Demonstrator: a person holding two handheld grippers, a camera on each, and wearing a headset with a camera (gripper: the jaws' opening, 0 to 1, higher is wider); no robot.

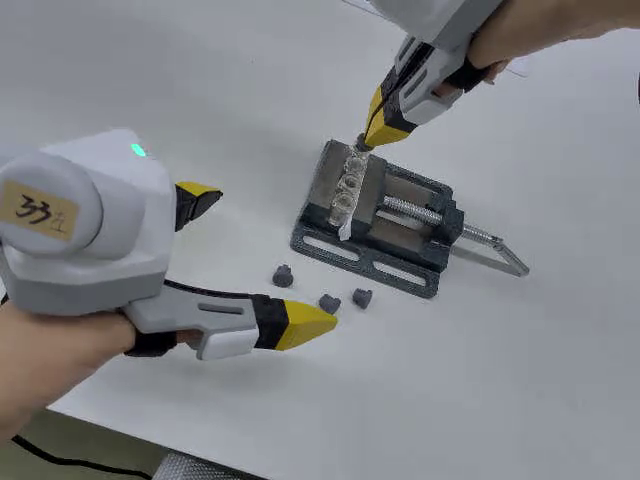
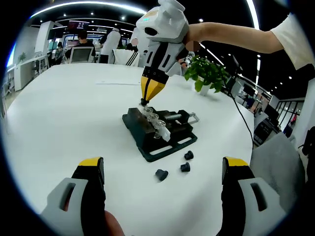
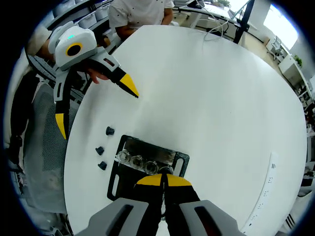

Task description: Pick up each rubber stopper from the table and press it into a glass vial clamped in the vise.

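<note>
Right now the first stopper (image 3: 165, 171) looks to be going in. In the right gripper view a small dark piece sits at the tips of your right hand-held gripper (image 1: 368, 138), directly over the end vial of the row. The jaws are drawn together on it. I take it for a stopper, though it is small and partly hidden, and I cannot tell whether it is fully seated.

The other vials (image 3: 137, 160) in the row read as clear glass with open mouths, so none of them appears plugged. All stand upright between the jaws of the vise (image 1: 420, 245).

Three loose stoppers lie on the counter (image 1: 520, 380) just in front of the vise: one (image 1: 283, 275) off to the side and two (image 1: 329, 302) (image 1: 362, 297) close together. None of them touches the vise.

Your left hand-held gripper (image 1: 276, 256) hovers near those three, above the counter. Its jaws are spread wide and nothing is between them.

By my reading, you are at the start: one stopper is at its vial, and three pick-ups and three presses are left.
</note>
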